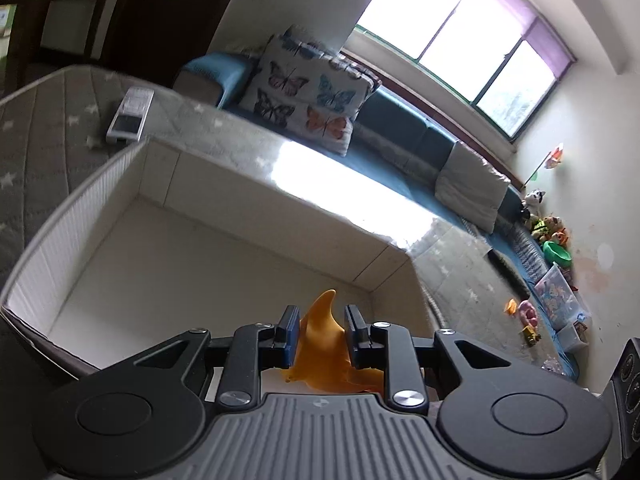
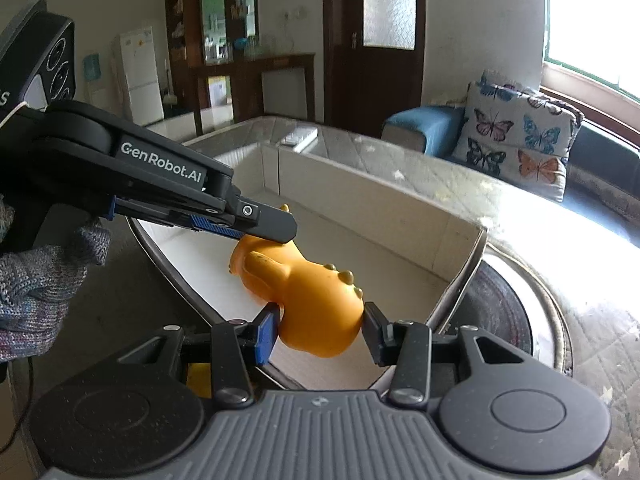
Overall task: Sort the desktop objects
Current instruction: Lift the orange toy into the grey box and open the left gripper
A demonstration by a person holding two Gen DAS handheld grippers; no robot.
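An orange toy dinosaur (image 2: pixel 308 300) is held over the open white box (image 2: pixel 360 200). My right gripper (image 2: pixel 320 332) is shut on the toy's rounded end. My left gripper (image 2: pixel 276 228) comes in from the left and is shut on the toy's other end. In the left wrist view my left gripper (image 1: pixel 322 336) pinches the orange toy (image 1: pixel 324 344), whose pointed tail sticks up between the pads, above the white box (image 1: pixel 200 240). The box inside looks bare.
The box stands on a grey star-patterned mat (image 1: pixel 48 128). A white remote (image 1: pixel 130 114) lies on the mat beyond the box. A blue sofa with a butterfly cushion (image 1: pixel 308 92) is behind. Small toys (image 1: pixel 528 316) lie far right. A dark round mat (image 2: pixel 500 316) is right of the box.
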